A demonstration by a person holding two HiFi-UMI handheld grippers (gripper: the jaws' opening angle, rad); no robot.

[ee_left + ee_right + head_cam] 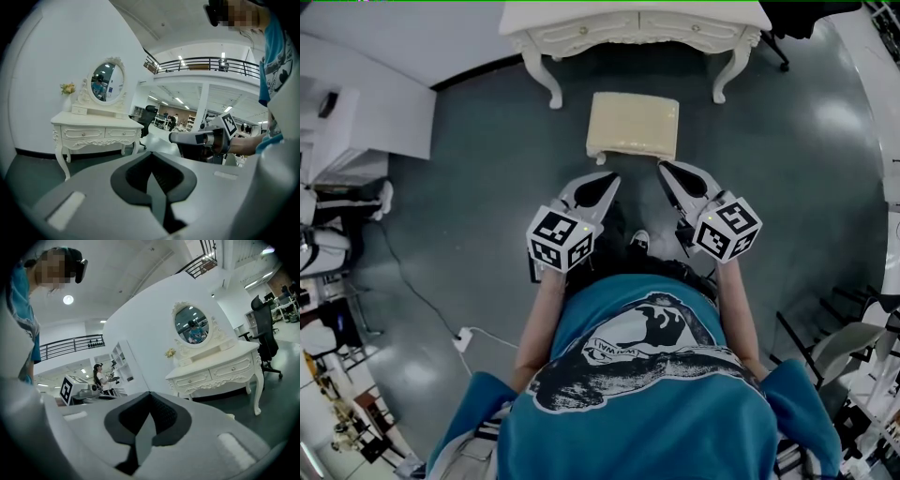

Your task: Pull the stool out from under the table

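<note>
The left gripper (602,187) has its jaws pressed together with nothing between them, its tip just short of the stool's near edge. The cream stool (633,127) stands on the grey floor (487,216) just in front of the white table (633,23), clear of its top. At the right, the right gripper (672,178) is likewise closed tight and empty, near the stool's other front corner

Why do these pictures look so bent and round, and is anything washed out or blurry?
Head view: wide lens curves the room's edges; pale glare patches on the floor. Left gripper view: dark round border, left gripper close and soft, table sharp. Right gripper view: same border; ceiling lamp blooms.
</note>
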